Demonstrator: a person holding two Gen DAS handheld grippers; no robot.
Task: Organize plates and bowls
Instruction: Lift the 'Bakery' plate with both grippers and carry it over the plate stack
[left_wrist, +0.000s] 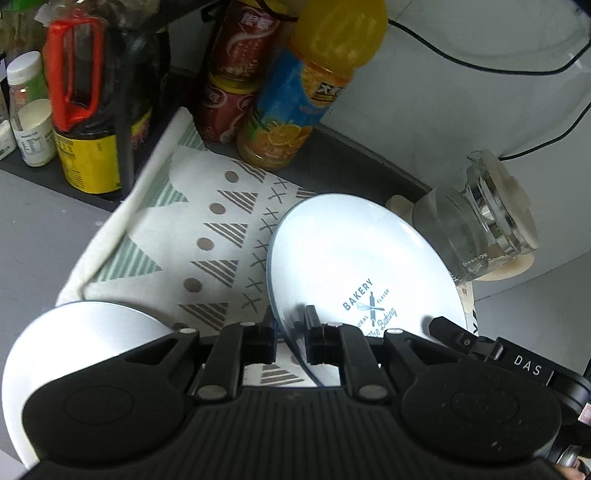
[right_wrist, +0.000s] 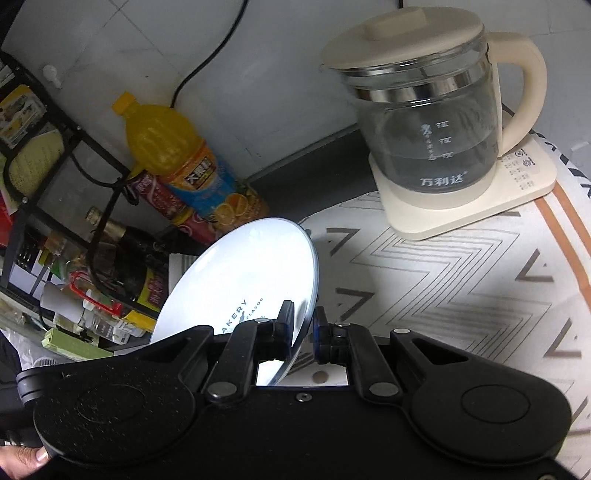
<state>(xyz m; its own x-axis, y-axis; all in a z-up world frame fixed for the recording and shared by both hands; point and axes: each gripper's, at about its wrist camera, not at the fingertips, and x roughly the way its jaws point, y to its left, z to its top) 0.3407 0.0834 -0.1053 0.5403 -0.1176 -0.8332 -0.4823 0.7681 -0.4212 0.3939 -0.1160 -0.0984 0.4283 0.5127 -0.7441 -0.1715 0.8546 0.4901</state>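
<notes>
Both your grippers pinch one white plate (printed "BAKERY") by its rim: left gripper, right gripper. It is tilted above the patterned cloth, near the kettle.

The left gripper sits at the bottom centre of the frame, its two fingers pinching the near rim of a pale blue "BAKERY" plate, which is tilted up off the patterned cloth. A second black gripper reaches onto the plate from the lower right. A white bowl shows at lower left. Along the top stand a soy sauce bottle, red cans and an orange juice bottle. A glass kettle stands at right.
</notes>
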